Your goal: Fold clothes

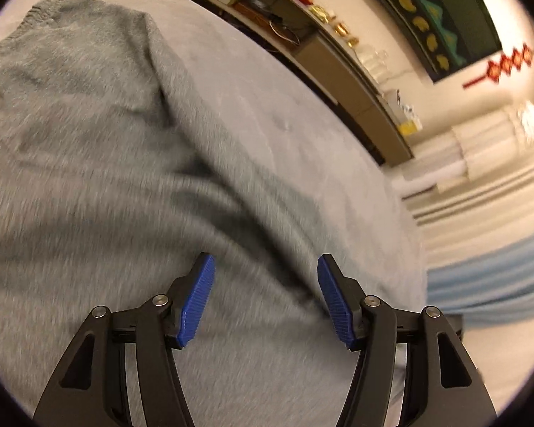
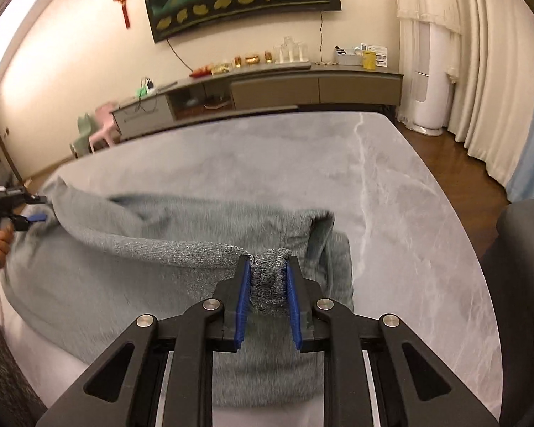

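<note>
A fuzzy grey-green sweater (image 2: pixel 153 242) lies on the grey marble table (image 2: pixel 391 192). My right gripper (image 2: pixel 268 284) is shut on a bunched fold of the sweater's knitted hem and holds it above the table. The left gripper (image 2: pixel 35 210) shows at the far left of the right wrist view, at the sweater's other end. In the left wrist view the left gripper (image 1: pixel 267 295) is open, its blue pads apart over the sweater (image 1: pixel 106 178), with nothing between them.
A long sideboard (image 2: pixel 302 85) with bottles and small items runs along the far wall beyond the table. Curtains (image 2: pixel 480 71) and a white floor unit (image 2: pixel 430 82) stand at the right. A dark chair (image 2: pixel 523 284) is by the table's right edge.
</note>
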Tool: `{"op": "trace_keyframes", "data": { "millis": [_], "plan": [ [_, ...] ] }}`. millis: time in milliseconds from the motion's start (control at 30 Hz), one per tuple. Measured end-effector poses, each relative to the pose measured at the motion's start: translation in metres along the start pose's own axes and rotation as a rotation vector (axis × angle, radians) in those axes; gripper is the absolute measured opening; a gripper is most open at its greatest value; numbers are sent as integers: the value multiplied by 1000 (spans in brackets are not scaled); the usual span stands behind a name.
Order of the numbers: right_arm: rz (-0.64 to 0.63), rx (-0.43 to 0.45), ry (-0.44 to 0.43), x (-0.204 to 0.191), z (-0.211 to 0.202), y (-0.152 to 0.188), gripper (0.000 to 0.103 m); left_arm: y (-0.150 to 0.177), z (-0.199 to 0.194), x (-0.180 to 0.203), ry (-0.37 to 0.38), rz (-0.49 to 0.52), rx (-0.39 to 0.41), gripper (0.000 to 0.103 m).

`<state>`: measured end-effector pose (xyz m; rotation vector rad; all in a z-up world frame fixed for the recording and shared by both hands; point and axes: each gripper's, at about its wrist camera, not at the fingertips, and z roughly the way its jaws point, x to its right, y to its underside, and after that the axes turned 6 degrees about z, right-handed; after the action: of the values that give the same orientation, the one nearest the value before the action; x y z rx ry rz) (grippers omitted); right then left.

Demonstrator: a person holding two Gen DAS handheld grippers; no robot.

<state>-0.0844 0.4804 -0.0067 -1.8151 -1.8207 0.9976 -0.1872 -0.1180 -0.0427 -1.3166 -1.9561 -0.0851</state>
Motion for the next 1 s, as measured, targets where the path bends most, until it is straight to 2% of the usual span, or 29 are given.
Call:
{"op": "trace_keyframes", "data": {
  "millis": [167,300,367,433,467,500,600,700,767,833,900,1000],
  "plan": [
    [5,-16,5,3,15,6,21,-35,11,-9,-14,-58,-6,67],
    [5,-34,18,2,30,9,21,-59,36,-15,-73,-91,-55,68],
    [-3,-42,25,0,35,4,21,-70,41,-14,-89,-94,-59,63],
    [-14,-49,31,-4,42,-3,21,-81,40,-11,-72,-87,-58,26],
    [-23,-51,37,-6,46,-9,21,-88,38,-8,-69,-74,-53,22],
    [-32,-52,43,-8,50,-17,21,-92,31,-4,-72,-52,-36,10],
    [-66,-7,63,-15,47,-45,20,-97,-1,8,-62,8,39,6],
    [-91,105,53,-23,17,-69,20,-75,-55,12,14,36,116,5],
    [-129,172,36,-25,-19,-65,20,-33,-107,10,84,72,160,5],
    [-172,179,40,-23,-40,-47,20,16,-138,0,92,99,147,5],
    [-231,105,76,-18,-38,-13,20,61,-140,-18,50,94,72,5],
    [-267,-88,133,-5,-1,45,20,113,-111,-59,-32,19,-83,5]
  ]
}}
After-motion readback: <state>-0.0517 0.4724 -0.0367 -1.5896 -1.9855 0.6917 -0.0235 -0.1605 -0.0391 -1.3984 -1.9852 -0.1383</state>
